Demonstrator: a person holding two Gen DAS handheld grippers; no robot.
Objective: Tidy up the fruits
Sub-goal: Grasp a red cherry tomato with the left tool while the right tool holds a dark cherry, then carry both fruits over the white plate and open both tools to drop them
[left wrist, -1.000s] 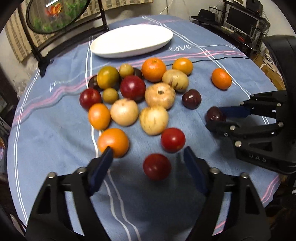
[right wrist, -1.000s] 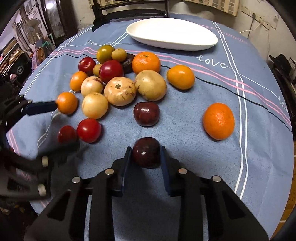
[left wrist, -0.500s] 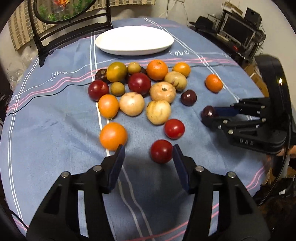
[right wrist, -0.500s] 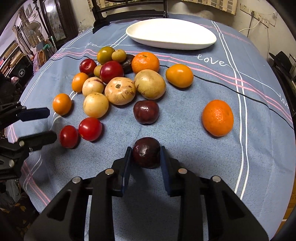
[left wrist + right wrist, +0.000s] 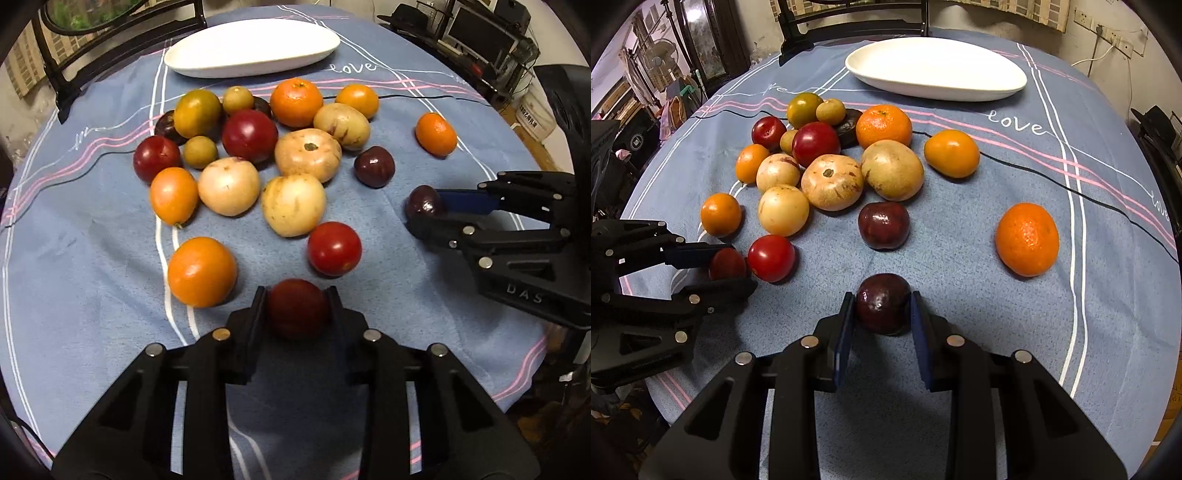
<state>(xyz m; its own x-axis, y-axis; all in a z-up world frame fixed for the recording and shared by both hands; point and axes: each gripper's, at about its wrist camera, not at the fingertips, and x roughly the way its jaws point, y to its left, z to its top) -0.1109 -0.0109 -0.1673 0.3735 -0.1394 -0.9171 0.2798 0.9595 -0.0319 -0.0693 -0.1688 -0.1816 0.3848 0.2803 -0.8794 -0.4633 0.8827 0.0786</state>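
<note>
A blue striped tablecloth [image 5: 92,258] covers the table, with a white dish [image 5: 251,48] at 12 o'clock and dark chairs behind. The left gripper [image 5: 297,308], jaws just closed, clamps a red tomato [image 5: 297,310]; the right gripper [image 5: 882,314] pinches a dark plum [image 5: 882,308]. Loose fruit crowds the centre; one dark fruit [image 5: 849,125] is half hidden.

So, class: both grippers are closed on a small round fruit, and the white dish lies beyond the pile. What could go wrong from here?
1. The left gripper pinches its red fruit only at the fingertips; it may slip out when lifted.
2. The bright red tomato sits close ahead and could be nudged and roll.
3. Carrying to the white dish means passing over the pile; a dropped fruit could scatter it.
</note>
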